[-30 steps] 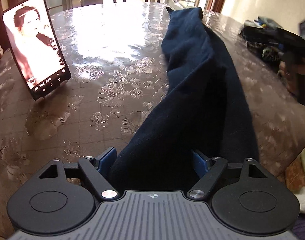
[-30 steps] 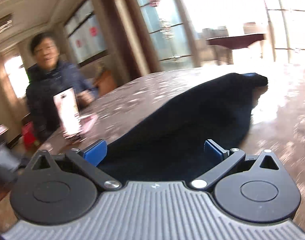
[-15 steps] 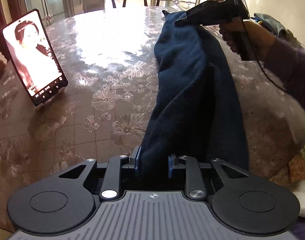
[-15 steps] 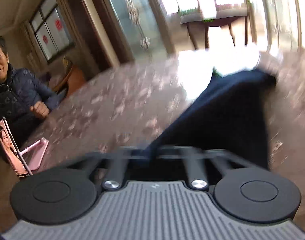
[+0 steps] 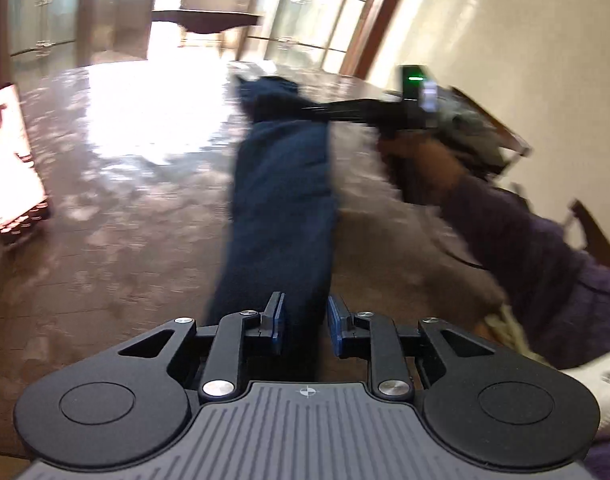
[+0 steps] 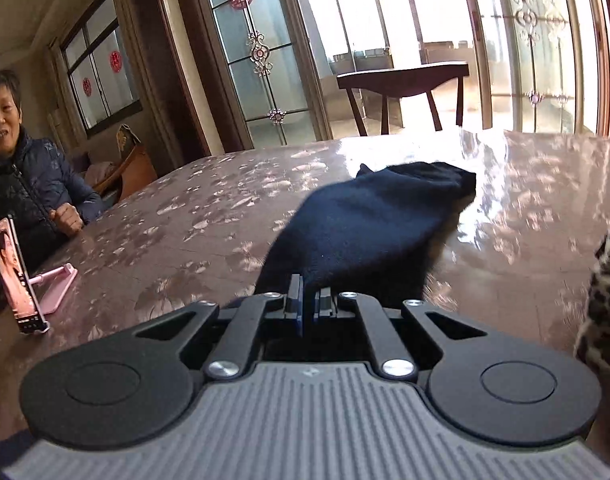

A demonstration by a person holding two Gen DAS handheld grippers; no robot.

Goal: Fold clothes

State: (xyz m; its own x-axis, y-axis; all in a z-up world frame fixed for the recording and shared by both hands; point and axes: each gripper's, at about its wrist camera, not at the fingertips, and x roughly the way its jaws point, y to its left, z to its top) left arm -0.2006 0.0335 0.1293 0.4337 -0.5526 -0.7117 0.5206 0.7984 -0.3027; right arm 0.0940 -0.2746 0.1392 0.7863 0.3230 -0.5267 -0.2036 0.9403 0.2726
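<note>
While both my hands grip the same cloth, these lines run from the widest thing to the narrowest.

Bench: the bench (image 6: pixel 209 216) carries everything. I see broad glossy room to the left of the cloth and on toward the far rim in the right wrist view.

Garment: the dark navy garment (image 5: pixel 281 208) lies as a long narrow band straight away from my left gripper. Its long axis runs from the near rim toward the far side.

Clutter: a phone on a pink stand (image 6: pixel 19 280) sits well to the left. A leopard-print cloth (image 6: pixel 607 292) is close on the right in the right wrist view, so I judge the left side the freer one.

Bystander: a seated person (image 6: pixel 21 176) is at the bench's left side, well clear of the garment.

Right gripper: my right gripper (image 5: pixel 325 110) reaches in from the right about the far part of the band. Its fingers (image 6: pixel 299 300) are pinched together on an edge of the fabric.

Left gripper: my left gripper (image 5: pixel 305 326) has the near end. Its fingers (image 5: pixel 275 318) are clamped on a thick bunch of the cloth.

Key relation: I hold each end of the long axis, so I judge that the fold means bringing one end over the other.
</note>
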